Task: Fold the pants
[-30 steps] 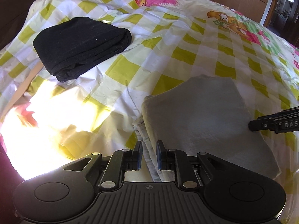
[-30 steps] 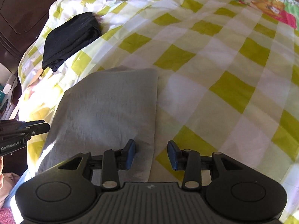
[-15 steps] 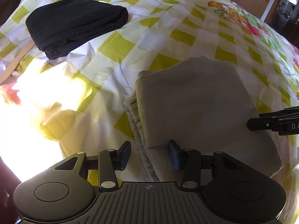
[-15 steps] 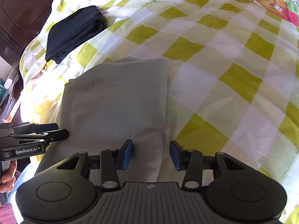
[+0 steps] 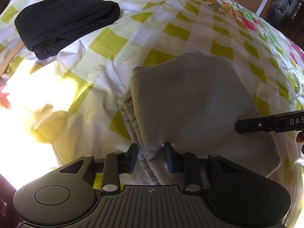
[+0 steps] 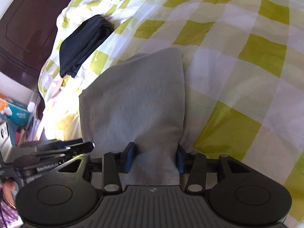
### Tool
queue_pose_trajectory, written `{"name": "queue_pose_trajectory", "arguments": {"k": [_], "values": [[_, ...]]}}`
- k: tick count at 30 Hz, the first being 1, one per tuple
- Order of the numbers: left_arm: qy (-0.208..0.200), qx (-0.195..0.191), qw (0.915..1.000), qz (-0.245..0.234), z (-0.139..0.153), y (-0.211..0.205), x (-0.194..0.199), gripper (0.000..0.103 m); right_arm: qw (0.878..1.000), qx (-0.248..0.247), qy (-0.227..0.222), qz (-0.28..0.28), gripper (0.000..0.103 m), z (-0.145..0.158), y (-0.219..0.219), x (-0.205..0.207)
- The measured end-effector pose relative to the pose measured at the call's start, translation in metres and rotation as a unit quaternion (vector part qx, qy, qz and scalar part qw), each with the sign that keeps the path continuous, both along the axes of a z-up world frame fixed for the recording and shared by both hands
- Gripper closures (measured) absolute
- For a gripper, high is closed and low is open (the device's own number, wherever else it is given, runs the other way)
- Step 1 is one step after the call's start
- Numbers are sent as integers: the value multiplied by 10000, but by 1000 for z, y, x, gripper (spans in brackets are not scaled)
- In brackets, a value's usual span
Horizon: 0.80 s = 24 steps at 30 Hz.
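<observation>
The folded grey pants (image 5: 193,102) lie on the checked bedsheet (image 5: 117,43). My left gripper (image 5: 151,156) is open, with its jaws on either side of the pants' near left edge, where the stacked layers show. My right gripper (image 6: 154,158) is open around the near right end of the pants (image 6: 136,102), and cloth fills the gap between its fingers. The right gripper's tip shows in the left wrist view (image 5: 266,124). The left gripper shows in the right wrist view (image 6: 57,150).
A folded black garment (image 5: 64,20) lies on the bed at the far left; it also shows in the right wrist view (image 6: 81,43). A dark wooden panel (image 6: 28,19) and clutter (image 6: 15,112) stand left of the bed. Bright sunlight washes out the sheet's near left part (image 5: 28,114).
My left gripper opened and moved forward onto the pants' near left edge. My right gripper moved forward so that the pants' near right end now sits between its fingers.
</observation>
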<state>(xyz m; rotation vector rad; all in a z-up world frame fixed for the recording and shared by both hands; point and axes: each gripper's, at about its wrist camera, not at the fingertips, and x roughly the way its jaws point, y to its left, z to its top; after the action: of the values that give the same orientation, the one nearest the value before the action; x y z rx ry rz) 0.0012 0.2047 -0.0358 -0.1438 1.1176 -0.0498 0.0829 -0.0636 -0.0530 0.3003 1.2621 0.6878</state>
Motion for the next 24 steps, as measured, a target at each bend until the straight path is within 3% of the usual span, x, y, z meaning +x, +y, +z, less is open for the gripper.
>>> {"name": "queue_pose_trajectory", "arguments": {"k": [2, 4, 8, 10, 14, 16, 19, 22, 24], "values": [[5, 216, 9998, 13, 2, -11, 5, 85, 9998, 101, 156, -58, 70, 1, 0, 1], [-19, 349, 9994, -67, 7, -23, 7, 86, 9999, 99, 13, -101, 73, 10, -9, -6], [-224, 8, 9987, -461, 19, -60, 29, 88, 9976, -53, -128, -685, 73, 27, -63, -13], [-468, -92, 9953, -848, 18, -96, 53, 88, 9936, -268, -281, -1058, 73, 33, -99, -8], [-1070, -173, 9807, -1626, 10, -168, 113, 87, 9805, -872, -602, -1657, 67, 34, -162, 14], [-1244, 2, 9716, -2012, 6, -199, 134, 86, 9713, -1212, -705, -1920, 56, 30, -184, 21], [-1352, 407, 9596, -2433, 15, -218, 134, 83, 9635, -1423, -929, -2067, 56, 43, -202, 2], [-1205, 869, 9593, -2401, 26, -208, 123, 82, 9560, -1414, -1253, -2244, 56, 65, -213, -24], [-1330, 987, 9602, -2249, 43, -201, 118, 82, 9552, -1312, -1572, -2138, 56, 75, -213, -26]]}}
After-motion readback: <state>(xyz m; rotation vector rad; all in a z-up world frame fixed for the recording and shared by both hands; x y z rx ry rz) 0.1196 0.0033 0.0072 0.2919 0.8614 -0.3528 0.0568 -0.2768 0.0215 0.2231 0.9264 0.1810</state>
